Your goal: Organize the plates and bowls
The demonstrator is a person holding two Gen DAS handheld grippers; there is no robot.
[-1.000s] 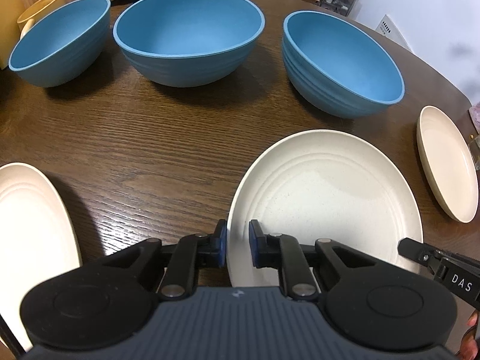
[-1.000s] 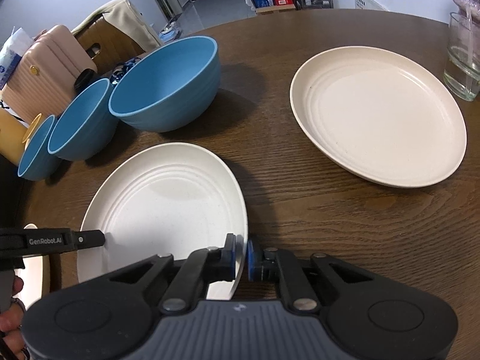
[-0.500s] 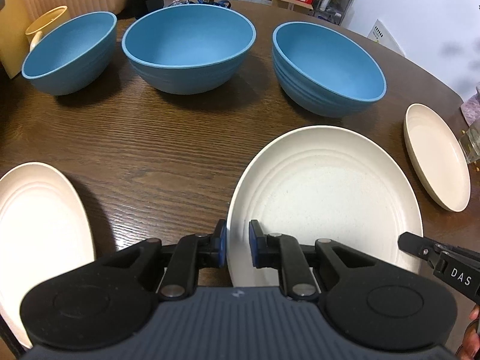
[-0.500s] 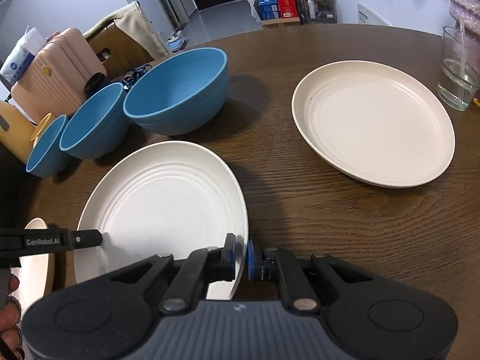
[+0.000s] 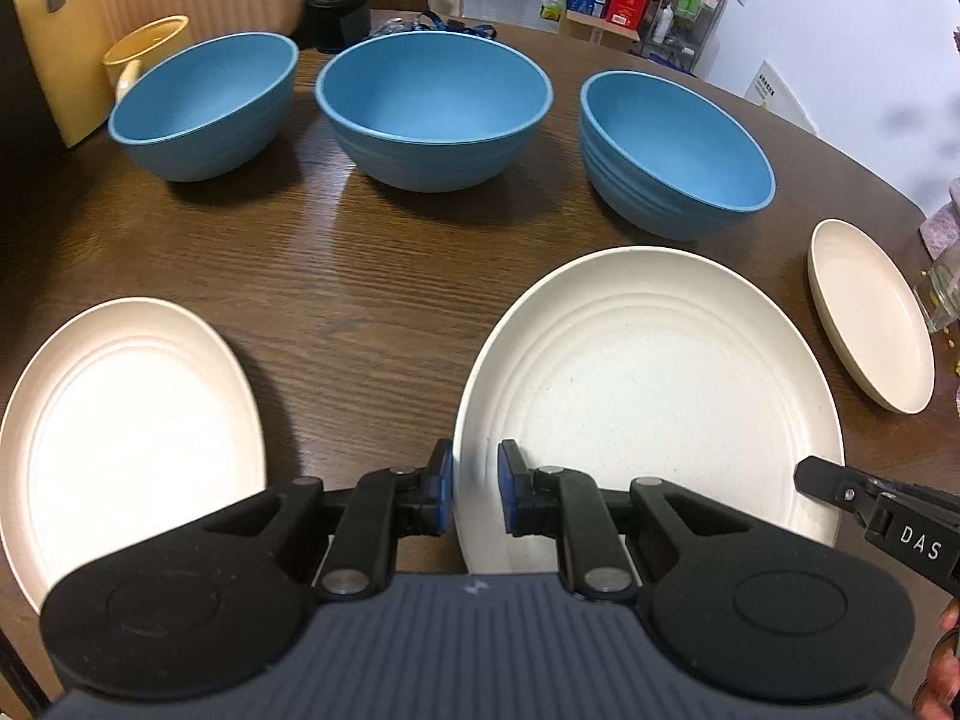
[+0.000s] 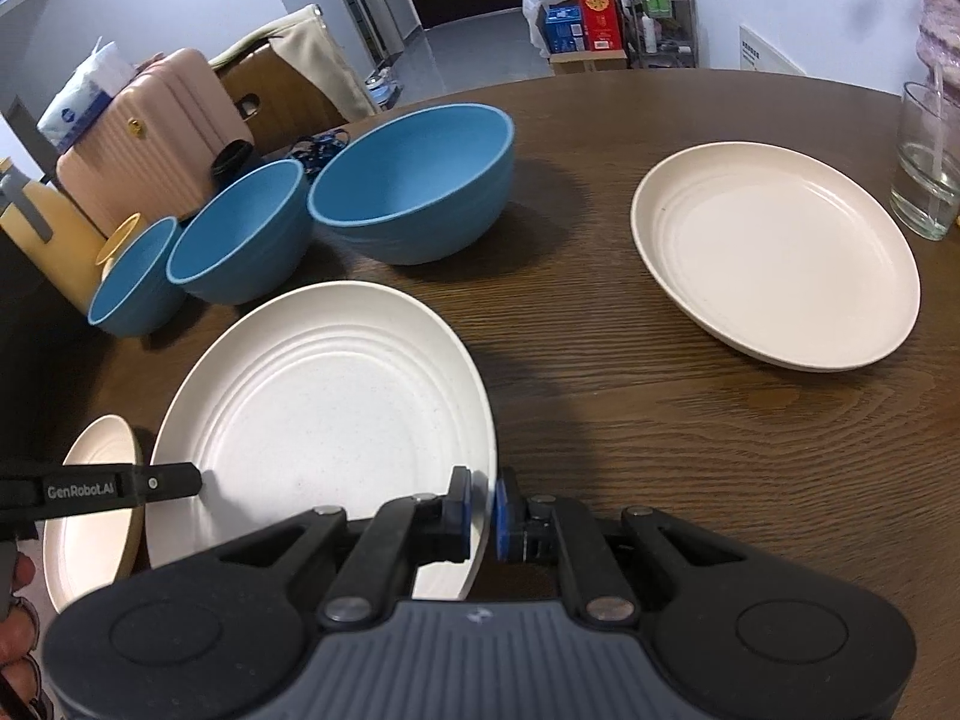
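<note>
While both grippers clamp the same white ridged plate [image 5: 648, 384], readable lettering appears on each tool: "DAS" in white on the black finger of the right gripper [image 6: 482, 507] where it enters the left wrist view from the lower right, and "GenRobot.AI" on the black finger of the left gripper [image 5: 474, 495] where it enters the right wrist view from the left. A red box [image 6: 597, 15] on the floor past the table's far edge carries gold characters too small to read, and a blue carton [image 6: 561, 21] beside it is likewise illegible.

Left gripper: pitched steeply downward, blue pads closed on the plate's near left rim, one pad above and one below. Right gripper: also angled down, pads closed on the plate's near right rim. A person's fingers [image 6: 15, 600] show at the lower left of the right wrist view, behind the left tool. The plate sits between the two tools over the near side of the dark wooden table [image 5: 360, 276]; whether it rests on the wood or is raised slightly cannot be told.

Three blue bowls [image 5: 432, 111] stand in a row toward the table's far edge. One cream plate [image 5: 126, 438] lies at the near left edge, another cream plate [image 6: 780, 258] toward the right edge, with a drinking glass [image 6: 927, 180] just beyond it. A yellow cup [image 5: 147, 48] stands behind the leftmost bowl. A pink suitcase [image 6: 150, 138] stands off the table's far left side.
</note>
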